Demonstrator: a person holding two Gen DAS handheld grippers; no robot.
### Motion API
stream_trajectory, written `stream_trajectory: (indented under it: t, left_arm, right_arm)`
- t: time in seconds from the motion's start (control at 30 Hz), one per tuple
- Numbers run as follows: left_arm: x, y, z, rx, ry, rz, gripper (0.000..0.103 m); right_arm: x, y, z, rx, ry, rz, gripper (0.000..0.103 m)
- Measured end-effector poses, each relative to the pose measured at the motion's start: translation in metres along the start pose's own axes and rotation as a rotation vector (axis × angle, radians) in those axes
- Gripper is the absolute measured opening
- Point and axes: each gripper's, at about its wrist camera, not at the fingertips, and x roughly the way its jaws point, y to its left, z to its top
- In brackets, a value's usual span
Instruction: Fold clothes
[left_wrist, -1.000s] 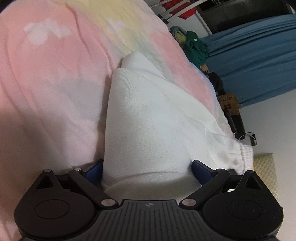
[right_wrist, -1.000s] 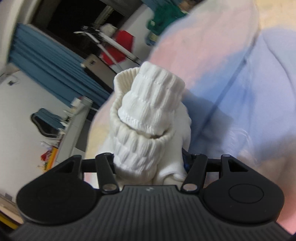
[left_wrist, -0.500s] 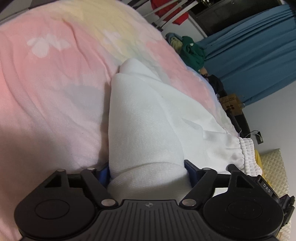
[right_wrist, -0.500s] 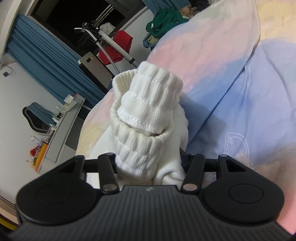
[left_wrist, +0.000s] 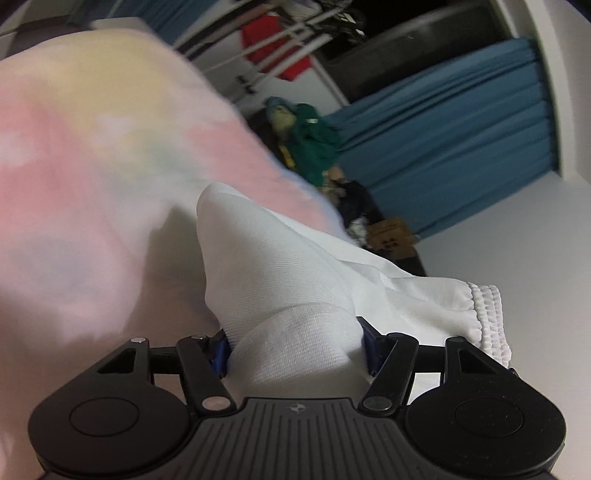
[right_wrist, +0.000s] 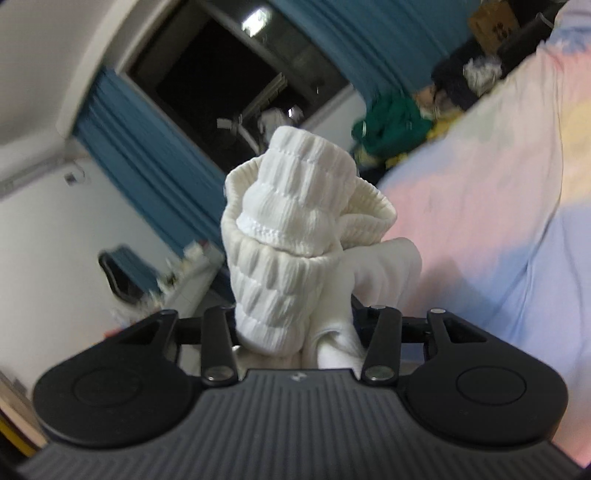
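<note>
A white garment (left_wrist: 266, 266) rises off the pastel blanket (left_wrist: 92, 147) in the left wrist view, its ribbed hem (left_wrist: 491, 317) trailing to the right. My left gripper (left_wrist: 291, 343) is closing; its blue pads press a bunched fold of the cloth from both sides. In the right wrist view a ribbed white cuff (right_wrist: 295, 206) of the garment stands bunched up in front of the camera. My right gripper (right_wrist: 295, 325) is closing on it, and the cloth fills the gap and hides the pads. The blanket (right_wrist: 498, 184) lies to the right.
Blue curtains (left_wrist: 461, 129) hang beyond the bed. A heap of green clothes (left_wrist: 314, 147), a cardboard box (left_wrist: 391, 236) and a rack with a red garment (left_wrist: 273, 40) stand past its far edge. A dark window (right_wrist: 221, 74) and a chair (right_wrist: 122, 269) are on the left.
Both grippers have risen and tipped upward with the white garment, pulling it up off the blanket. The jaws of both have narrowed on the cloth. More of the room shows.
</note>
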Motion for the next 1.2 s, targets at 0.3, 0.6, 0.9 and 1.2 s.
stream_trajectory:
  t: [0.3,0.6,0.9,1.2]
  left_arm:
    - [0.177,-0.142,0.045,0.165,0.045,-0.114,0.066]
    - [0.374,-0.186,0.016,0.312,0.176,-0.072,0.066]
    - [0.433,-0.129,-0.035,0.523,0.293,0.037,0.071]
    - [0.342,-0.154,-0.046,0.604,0.266,0.109,0.078]
  right_arm:
    - [-0.009,-0.089,0.118,0.062,-0.279,-0.022,0.047]
    - [0.017,-0.244,0.122,0.238,-0.384,-0.133,0.047]
    - [0.032,-0.331,0.052,0.412,-0.301,-0.22,0.051]
    - [-0.025,-0.289,0.04,0.548,-0.266,-0.362,0.087]
